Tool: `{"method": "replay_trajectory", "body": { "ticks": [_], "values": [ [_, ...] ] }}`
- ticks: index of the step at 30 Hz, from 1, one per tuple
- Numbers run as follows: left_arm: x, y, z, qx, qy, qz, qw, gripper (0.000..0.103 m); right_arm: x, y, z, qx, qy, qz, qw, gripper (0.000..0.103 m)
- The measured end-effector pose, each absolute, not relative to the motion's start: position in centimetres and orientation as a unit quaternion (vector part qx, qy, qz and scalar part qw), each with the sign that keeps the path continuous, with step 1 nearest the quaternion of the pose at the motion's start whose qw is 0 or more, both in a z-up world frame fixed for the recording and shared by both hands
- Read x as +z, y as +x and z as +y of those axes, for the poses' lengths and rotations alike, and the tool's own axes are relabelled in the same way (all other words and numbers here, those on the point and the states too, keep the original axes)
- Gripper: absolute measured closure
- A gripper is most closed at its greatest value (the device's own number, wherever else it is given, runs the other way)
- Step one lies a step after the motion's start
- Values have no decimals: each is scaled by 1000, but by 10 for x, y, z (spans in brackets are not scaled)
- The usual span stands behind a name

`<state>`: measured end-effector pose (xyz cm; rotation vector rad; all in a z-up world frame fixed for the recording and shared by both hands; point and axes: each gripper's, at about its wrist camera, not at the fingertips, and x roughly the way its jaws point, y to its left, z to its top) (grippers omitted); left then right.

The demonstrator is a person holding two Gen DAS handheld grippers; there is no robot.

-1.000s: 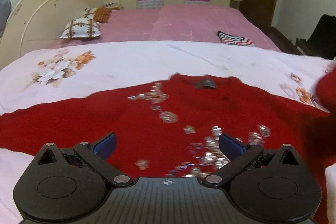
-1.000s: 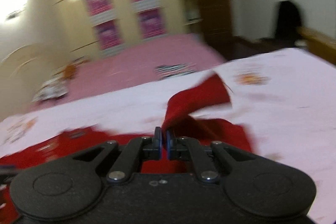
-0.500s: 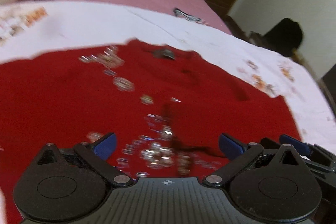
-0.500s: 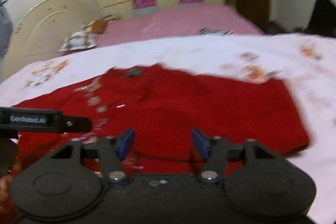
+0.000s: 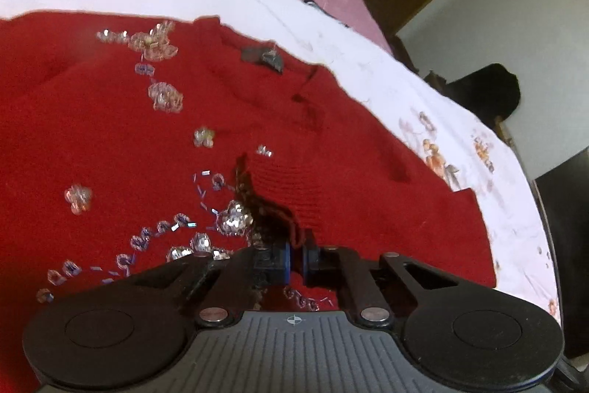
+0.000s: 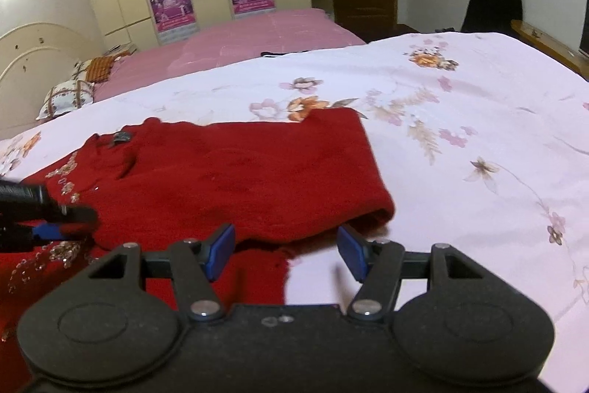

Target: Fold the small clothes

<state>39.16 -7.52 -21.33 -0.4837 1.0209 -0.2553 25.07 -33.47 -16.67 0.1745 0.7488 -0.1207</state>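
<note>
**Left claw pinches the sweater, right claw hangs released**

We see the red knitted sweater with sequin flowers (image 5: 121, 135) lying flat on the white floral bedsheet (image 6: 460, 120), one sleeve folded across its body. Our left claw (image 5: 295, 258) is clenched, grasping a bunched ridge of the red knit near the sequins. Our right claw (image 6: 286, 251) stands released, its blue pads apart and nothing pressed between them; the folded sleeve's near edge lies just ahead of it.
</note>
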Motion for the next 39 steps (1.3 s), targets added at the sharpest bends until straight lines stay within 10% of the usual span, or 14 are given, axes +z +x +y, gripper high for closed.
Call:
{"method": "replay_trajectory", "body": {
  "ticks": [21, 26, 32, 39],
  "values": [
    [-173, 374, 43, 7, -226, 361, 905, 98, -187, 272, -341, -66, 89, 387, 915, 42],
    [-192, 369, 58, 37, -214, 373, 902, 98, -195, 283, -327, -37, 103, 403, 908, 83],
    [-220, 374, 65, 64, -182, 409, 892, 98, -199, 277, -337, -57, 105, 407, 906, 94],
    [-191, 349, 72, 72, -150, 398, 902, 97, -174, 260, -348, -30, 133, 393, 909, 51]
  ]
}}
